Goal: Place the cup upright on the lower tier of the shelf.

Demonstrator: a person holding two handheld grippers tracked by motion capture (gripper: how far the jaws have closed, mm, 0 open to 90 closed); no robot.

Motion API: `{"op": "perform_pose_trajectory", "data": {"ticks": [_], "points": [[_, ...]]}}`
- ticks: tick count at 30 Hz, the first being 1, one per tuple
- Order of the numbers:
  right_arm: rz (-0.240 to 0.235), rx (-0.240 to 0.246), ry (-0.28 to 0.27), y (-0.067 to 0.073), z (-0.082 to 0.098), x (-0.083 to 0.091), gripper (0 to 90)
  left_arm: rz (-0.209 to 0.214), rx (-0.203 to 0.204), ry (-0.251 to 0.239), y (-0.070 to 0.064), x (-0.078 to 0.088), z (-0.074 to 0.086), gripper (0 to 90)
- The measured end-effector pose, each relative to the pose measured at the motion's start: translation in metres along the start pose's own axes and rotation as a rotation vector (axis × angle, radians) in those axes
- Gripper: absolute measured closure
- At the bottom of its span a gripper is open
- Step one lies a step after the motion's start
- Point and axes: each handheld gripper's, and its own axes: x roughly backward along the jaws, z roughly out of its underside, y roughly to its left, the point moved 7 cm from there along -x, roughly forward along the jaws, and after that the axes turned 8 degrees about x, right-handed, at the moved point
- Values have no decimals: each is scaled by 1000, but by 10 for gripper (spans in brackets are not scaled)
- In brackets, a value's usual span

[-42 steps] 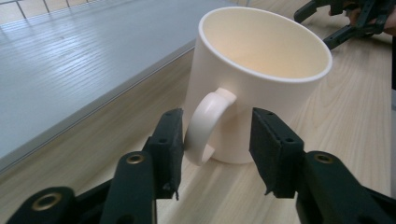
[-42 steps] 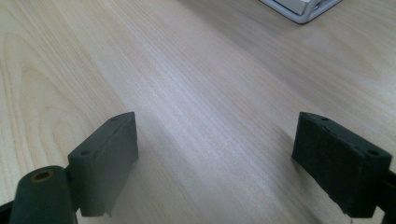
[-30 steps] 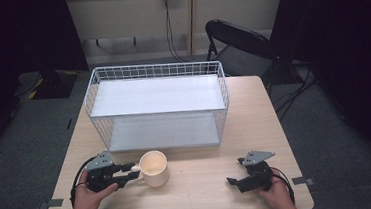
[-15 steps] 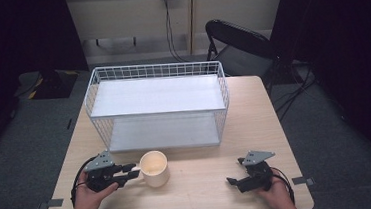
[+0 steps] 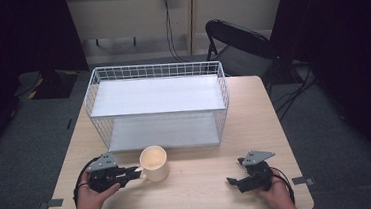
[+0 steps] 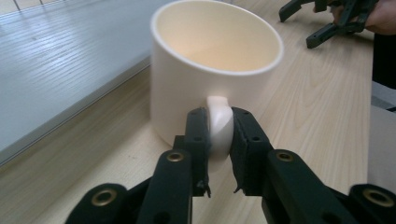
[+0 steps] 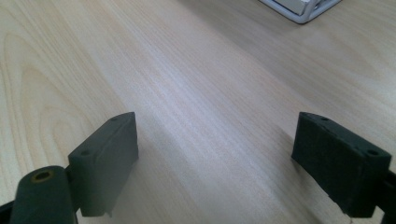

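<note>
Grasp made, lift not yet begun. Cream ceramic cylindrical mug (image 5: 154,162) standing upright on the pale wooden table (image 5: 200,193), at the near left, just in front of the white wire two-tier rack (image 5: 158,106) and apart from it. Handle (image 6: 219,126) turned toward the near-left edge, pinched between the black jaws of the left gripper (image 5: 131,173); jaws just drawn in on it, pads pressing both flanks of the loop in the left gripper view, with the mug body just beyond the tips. Base seemingly flat on the wood, no tilt to be seen.

Right gripper (image 5: 231,181) resting low at the near right, well apart from the mug, jaws spread wide with nothing but bare tabletop between them in the right gripper view.

Judged so far: reach and closing done, hold on the handle secured. Left to do, probably: raising the mug and carrying it far-side toward the rack, onto the white upper shelf (image 5: 157,94) or the lower one; which shelf, impossible to tell. Narrow grip on a curved glazed handle, so some risk of the mug swinging once lifted.
</note>
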Motion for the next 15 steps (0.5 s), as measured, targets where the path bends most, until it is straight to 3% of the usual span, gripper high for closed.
{"op": "perform_pose_trajectory", "data": {"ticks": [4,11,15], "points": [[0,-1,-2,0,0,0,136,-47,-10,-2,3,5,0,794],[0,-1,-1,0,0,0,136,-66,-13,-3,2,4,0,790],[0,0,0,0,0,0,137,-99,-27,-14,4,3,-1,764]]}}
